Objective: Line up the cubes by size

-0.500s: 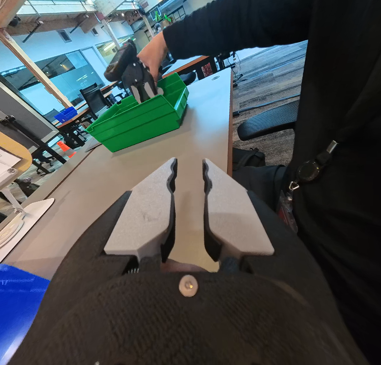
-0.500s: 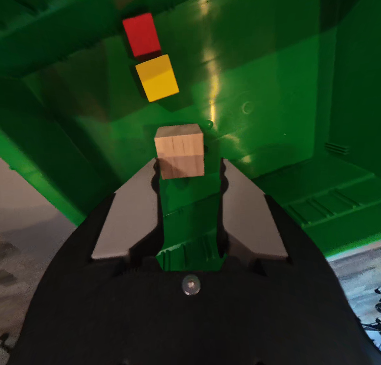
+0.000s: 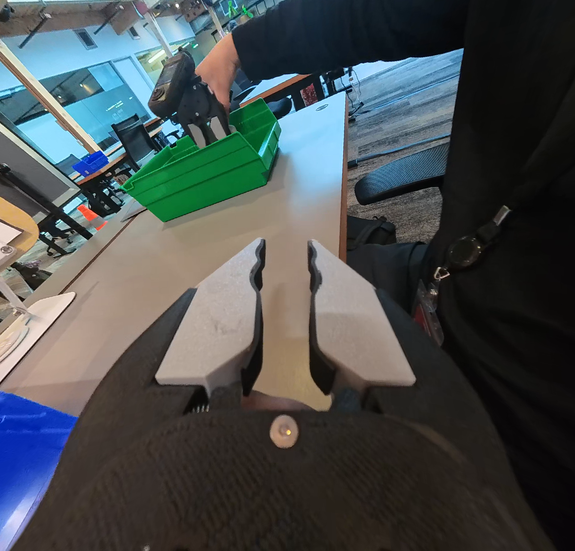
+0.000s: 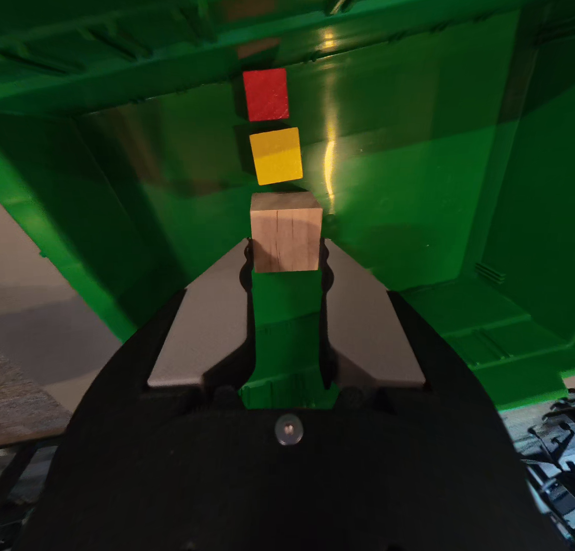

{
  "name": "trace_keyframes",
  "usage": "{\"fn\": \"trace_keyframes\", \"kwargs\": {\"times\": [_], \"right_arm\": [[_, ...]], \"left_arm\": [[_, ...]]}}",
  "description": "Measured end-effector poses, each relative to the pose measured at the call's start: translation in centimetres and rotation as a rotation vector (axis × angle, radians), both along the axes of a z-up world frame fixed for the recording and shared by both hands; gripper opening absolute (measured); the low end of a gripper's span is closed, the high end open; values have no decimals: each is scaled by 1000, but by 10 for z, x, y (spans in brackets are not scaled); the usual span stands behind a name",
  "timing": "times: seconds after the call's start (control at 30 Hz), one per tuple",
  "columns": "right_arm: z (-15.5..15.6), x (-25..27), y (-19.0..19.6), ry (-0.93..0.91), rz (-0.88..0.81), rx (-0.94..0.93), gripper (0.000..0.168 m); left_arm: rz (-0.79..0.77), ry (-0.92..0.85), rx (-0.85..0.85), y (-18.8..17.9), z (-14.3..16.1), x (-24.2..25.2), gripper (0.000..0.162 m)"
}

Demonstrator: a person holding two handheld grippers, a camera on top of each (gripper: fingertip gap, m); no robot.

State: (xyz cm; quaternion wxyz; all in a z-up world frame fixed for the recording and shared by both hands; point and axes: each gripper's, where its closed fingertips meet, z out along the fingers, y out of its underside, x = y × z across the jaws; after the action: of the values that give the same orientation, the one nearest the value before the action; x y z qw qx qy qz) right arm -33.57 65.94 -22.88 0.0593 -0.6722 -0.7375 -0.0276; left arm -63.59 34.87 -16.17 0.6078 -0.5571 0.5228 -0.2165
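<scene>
In the right wrist view, three cubes lie in a line on the floor of a green bin: a red cube farthest, a yellow cube in the middle, and a larger plain wooden cube nearest. My right gripper is shut on the wooden cube, with a finger against each side. The left wrist view shows the bin on the grey table and the right gripper reaching into it. My left gripper is open and empty, low over the table well short of the bin.
The table's right edge runs beside a black office chair and the person's dark-clothed body. A white flat plate lies at the table's left edge. A blue object sits at the near left.
The right gripper's jaws have narrowed onto the wooden cube and the gripper has swung, so the three cubes now line up ahead of it. The left gripper has barely moved.
</scene>
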Motion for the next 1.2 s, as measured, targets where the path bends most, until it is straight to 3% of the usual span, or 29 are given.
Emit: {"fn": "trace_keyframes", "kwargs": {"times": [0.07,0.2,0.27,0.33,0.43,0.57,0.67,0.8,0.9,1.0,1.1,1.2], "right_arm": [[6,1,2,7,-33,24,58],[44,-18,-5,196,-51,103,62],[75,-43,-23,387,-53,139,72],[105,-75,-59,605,-2,129,72],[126,-111,-112,789,98,144,75],[137,-149,-186,1008,257,-2,84],[140,-160,-217,1143,316,-151,86],[131,-158,-220,1201,306,-234,85],[123,-153,-213,1216,269,-284,85],[126,-150,-208,1257,240,-312,84],[142,-151,-205,1340,192,-342,79],[157,-156,-199,1418,96,-389,79]], "left_arm": [[26,-7,2,4,4,-6,26],[241,9,43,37,32,-55,24],[313,151,45,54,40,-93,29],[352,333,17,75,47,-132,39],[395,537,-35,118,59,-182,47],[479,802,-333,166,24,-243,75],[463,1035,-426,180,-15,-278,75],[457,1273,-492,189,-50,-317,75],[447,1337,-550,192,-64,-330,75],[412,1362,-572,195,-75,-331,63],[376,1353,-529,196,-73,-324,62],[418,1219,-359,205,-47,-303,62]]}}
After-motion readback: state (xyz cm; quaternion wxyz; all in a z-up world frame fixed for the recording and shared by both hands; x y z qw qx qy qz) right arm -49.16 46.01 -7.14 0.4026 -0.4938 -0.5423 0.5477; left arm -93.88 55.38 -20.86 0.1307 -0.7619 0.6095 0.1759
